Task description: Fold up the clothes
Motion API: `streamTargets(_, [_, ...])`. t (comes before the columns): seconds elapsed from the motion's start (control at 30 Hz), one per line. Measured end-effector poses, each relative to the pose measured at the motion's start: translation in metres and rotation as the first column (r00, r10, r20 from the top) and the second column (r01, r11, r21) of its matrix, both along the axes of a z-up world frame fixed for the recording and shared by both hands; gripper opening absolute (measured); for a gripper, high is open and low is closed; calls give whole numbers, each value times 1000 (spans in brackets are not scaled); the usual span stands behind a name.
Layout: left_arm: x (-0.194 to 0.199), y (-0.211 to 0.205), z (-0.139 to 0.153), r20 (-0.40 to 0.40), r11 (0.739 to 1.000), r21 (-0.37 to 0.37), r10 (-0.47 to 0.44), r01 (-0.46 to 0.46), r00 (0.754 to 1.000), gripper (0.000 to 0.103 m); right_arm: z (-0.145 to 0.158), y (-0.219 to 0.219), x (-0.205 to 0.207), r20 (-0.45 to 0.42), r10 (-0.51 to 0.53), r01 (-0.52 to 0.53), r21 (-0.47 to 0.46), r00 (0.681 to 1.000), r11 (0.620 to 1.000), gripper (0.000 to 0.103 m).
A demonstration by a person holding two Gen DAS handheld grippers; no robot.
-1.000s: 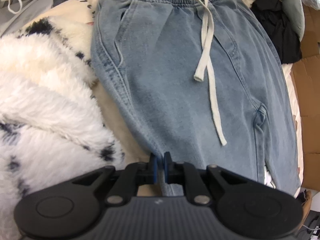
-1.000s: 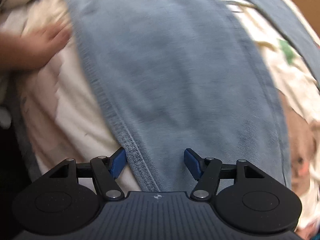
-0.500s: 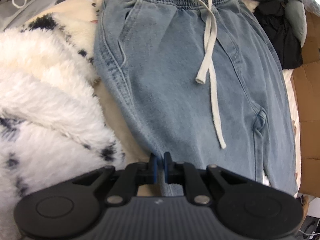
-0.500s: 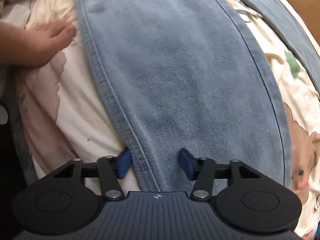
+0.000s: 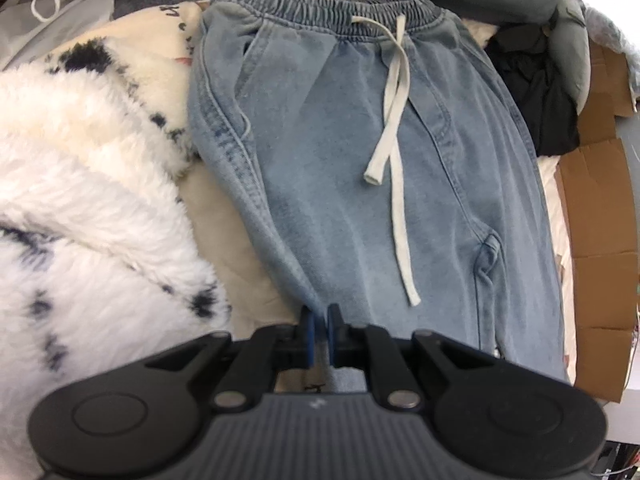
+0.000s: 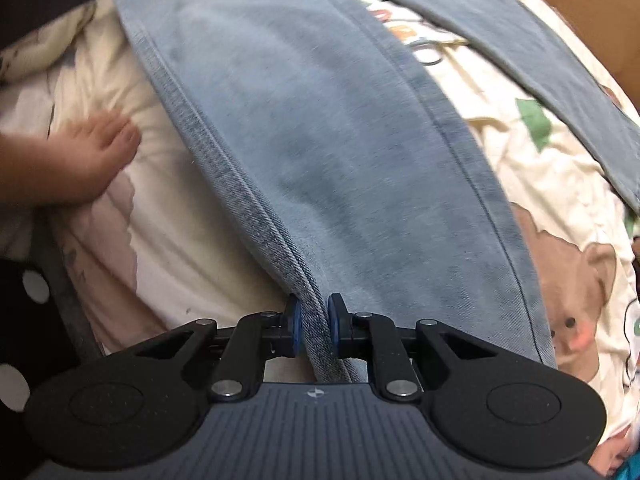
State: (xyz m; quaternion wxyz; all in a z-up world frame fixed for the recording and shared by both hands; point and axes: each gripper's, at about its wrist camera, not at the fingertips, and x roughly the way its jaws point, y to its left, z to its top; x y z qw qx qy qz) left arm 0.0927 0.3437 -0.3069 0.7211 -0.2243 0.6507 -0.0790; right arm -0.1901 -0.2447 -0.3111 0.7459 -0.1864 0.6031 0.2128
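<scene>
Light blue denim trousers (image 5: 340,152) lie flat on a bed, elastic waistband at the top of the left wrist view, a white drawstring (image 5: 394,160) trailing down the front. My left gripper (image 5: 319,330) is shut on the left side seam of the trousers, low in that view. In the right wrist view one trouser leg (image 6: 328,152) runs up the middle of the frame and the other leg (image 6: 520,40) crosses the upper right. My right gripper (image 6: 314,328) is closing, its blue pads pressing on the thick side seam of the near leg, which is lifted off the sheet.
A fluffy white blanket with black spots (image 5: 80,208) fills the left. Dark clothes (image 5: 536,92) and cardboard (image 5: 600,240) lie to the right. A person's bare foot (image 6: 76,164) rests on the cream printed bedsheet (image 6: 568,264) left of the trouser leg.
My right gripper's jaws came together on the seam of the trouser leg and rose, lifting the fabric. The left gripper, holding its seam, rose a little. The foot sits lower in the view.
</scene>
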Motion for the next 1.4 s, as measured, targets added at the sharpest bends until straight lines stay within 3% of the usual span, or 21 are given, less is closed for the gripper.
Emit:
streamTargets(0.13, [0,7,5,-5,1000,7,-3,3,1000,7,-3,-1,4,28,-30,30,4,999,1000,14])
streamTargets(0.37, [6,3,-1,-10,999,23,-24,24,1000,7,-23,13,-4,7,43,-42,-41,999,998,19])
streamTargets(0.43, [7,1,-4,-12,999,23,-23,23,1000,7,-28,19,-9,-6,87,-88,-58,996,994,31])
streamTargets(0.53, [6,2,-8,-19,1000,22,-20,21,1000,7,-35,26,-16,-40,132,-135,-76,990,988,40])
streamTargets(0.77, [9,-2,-10,-20,998,34,-60,61,998,7,-39,41,-23,-76,178,-183,-57,981,981,40])
streamTargets(1.13, [12,-7,-12,-28,996,54,-72,73,997,7,-36,19,-19,-123,43,-44,-4,991,999,40])
streamTargets(1.4, [15,-8,-18,-37,995,49,-80,81,996,7,-38,10,-18,-139,15,-8,53,990,999,40])
